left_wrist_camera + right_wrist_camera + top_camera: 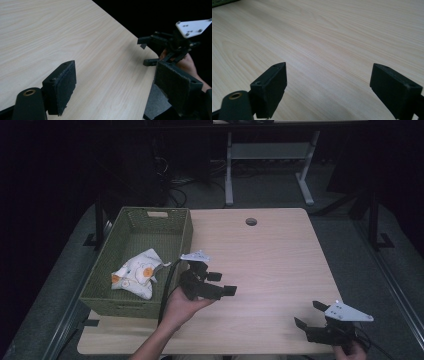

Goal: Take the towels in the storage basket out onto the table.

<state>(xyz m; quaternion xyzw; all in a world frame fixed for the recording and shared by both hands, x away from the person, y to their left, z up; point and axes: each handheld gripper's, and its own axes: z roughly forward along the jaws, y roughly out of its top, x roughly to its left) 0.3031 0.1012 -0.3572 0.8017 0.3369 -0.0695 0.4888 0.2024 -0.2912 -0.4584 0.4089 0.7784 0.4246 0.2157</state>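
Patterned cloth (136, 274) in green basket (181, 237), left tool (223, 283) spread empty beside it

Light wood-grain table (280, 255) with rounded corners and a round cable port (251, 222) near its far edge. Floor (345, 235) is grey carpet. Behind the table stands a second desk on a white metal frame (229, 170), with dark cables (175, 185) trailing beneath. Room periphery is dark; light falls chiefly on the tabletop.
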